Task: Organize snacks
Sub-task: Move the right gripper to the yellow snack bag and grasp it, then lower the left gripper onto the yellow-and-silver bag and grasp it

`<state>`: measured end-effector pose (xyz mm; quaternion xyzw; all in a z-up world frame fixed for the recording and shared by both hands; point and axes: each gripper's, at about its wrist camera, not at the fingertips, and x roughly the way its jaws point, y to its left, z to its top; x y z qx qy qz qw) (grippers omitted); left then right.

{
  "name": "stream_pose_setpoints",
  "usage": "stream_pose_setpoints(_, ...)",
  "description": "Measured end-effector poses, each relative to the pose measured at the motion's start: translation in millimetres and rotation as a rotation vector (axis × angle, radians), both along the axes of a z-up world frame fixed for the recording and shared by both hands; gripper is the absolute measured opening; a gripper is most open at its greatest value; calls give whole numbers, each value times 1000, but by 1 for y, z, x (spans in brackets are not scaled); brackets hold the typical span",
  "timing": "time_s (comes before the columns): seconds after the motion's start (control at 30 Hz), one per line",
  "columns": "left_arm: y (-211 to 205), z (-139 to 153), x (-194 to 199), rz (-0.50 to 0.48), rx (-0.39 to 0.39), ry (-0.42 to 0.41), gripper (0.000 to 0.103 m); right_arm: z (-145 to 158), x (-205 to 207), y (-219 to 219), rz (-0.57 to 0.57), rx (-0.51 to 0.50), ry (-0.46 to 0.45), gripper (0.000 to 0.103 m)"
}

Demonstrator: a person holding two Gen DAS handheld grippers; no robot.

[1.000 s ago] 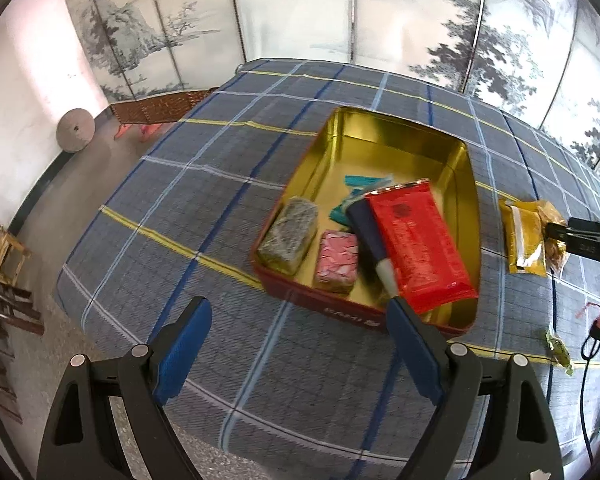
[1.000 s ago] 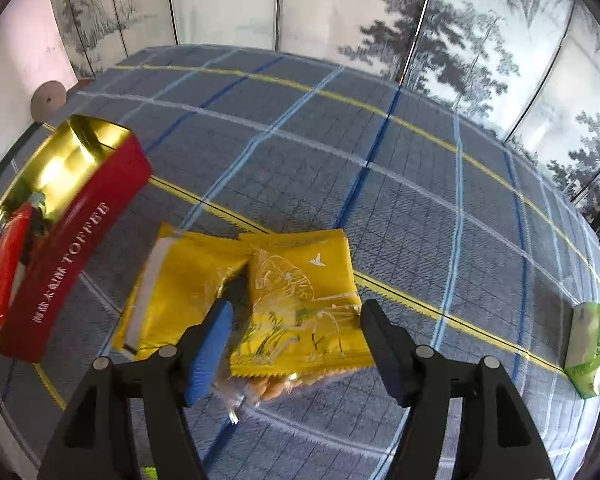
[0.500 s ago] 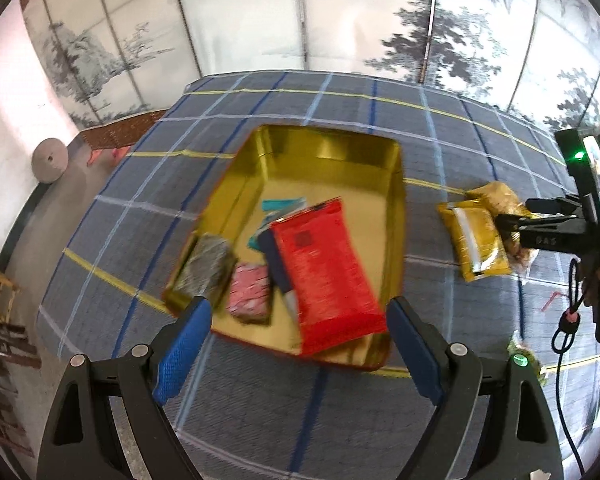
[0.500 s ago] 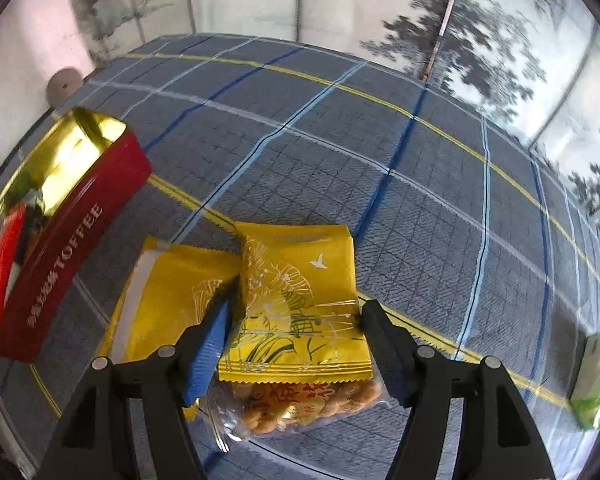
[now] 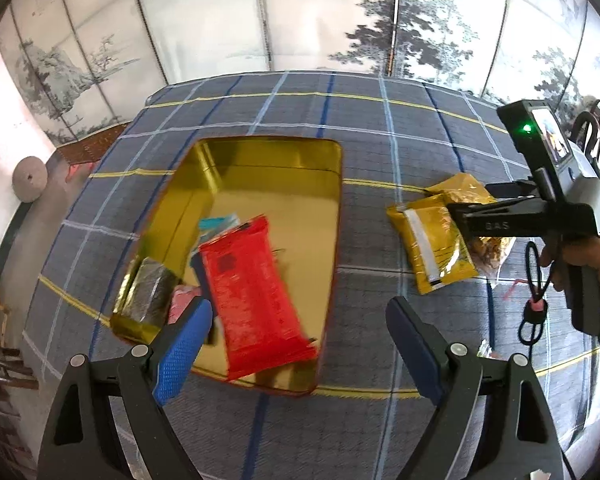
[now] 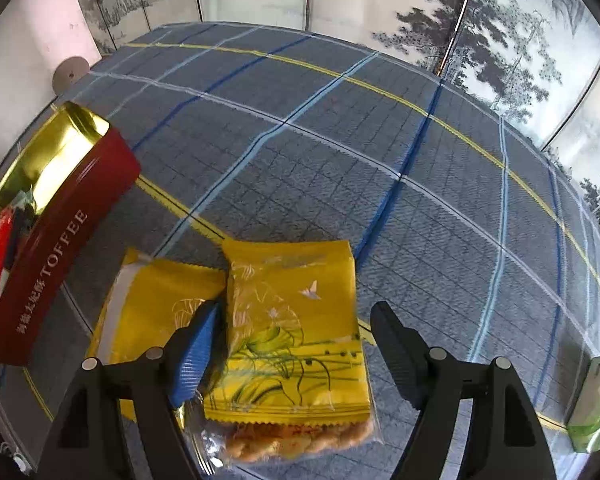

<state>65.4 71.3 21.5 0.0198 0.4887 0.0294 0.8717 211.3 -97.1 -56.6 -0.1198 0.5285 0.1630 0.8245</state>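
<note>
The right gripper [image 6: 296, 344], jaws just opening, straddles a yellow snack packet [image 6: 296, 320]. The left gripper [image 5: 300, 344] hangs spread and empty over the toffee tin [image 5: 336, 216].

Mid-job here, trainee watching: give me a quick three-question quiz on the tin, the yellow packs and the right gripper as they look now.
1. True or false: the red packet lies inside the toffee tin.
2. How many yellow snack packs lie side by side on the checked cloth?
3. The right gripper is: A) clamped on a pack, B) open with a pack between its jaws, C) inside the tin.

Key: 1 true; 2 two; 3 B, jaws just widened.
</note>
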Motion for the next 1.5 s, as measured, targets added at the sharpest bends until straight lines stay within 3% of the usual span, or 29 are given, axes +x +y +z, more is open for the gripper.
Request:
stream_pose_setpoints(0.03, -4, -1, 3, -4, 3, 3, 87, 1, 0, -2, -8, 15, -7, 77)
stream_pose_setpoints(0.1, -10, -4, 7, -16, 4, 7, 87, 1, 0, -5, -16, 32, -11, 64)
stream_pose_setpoints(0.27, -30, -11, 19, -46, -9, 21, 87, 2, -4, -14, -28, 18, -61, 59)
stream_pose_setpoints(0.57, -62, -22, 42, -93, -84, 34, 87, 28, -35, -89, -238, 106, -183, 59)
stream_pose_setpoints(0.87, -83, -35, 72, -80, -127, 8, 87, 9, -92, -156, -432, 67, -234, 59)
stream_pose_setpoints(1.13, -105, -53, 92, -78, -78, 38, 87, -6, -103, -176, -472, 94, -216, 59)
stream_pose_setpoints(1.5, -110, -75, 100, -62, -40, 67, 87, -11, -109, -170, -468, 83, -248, 61)
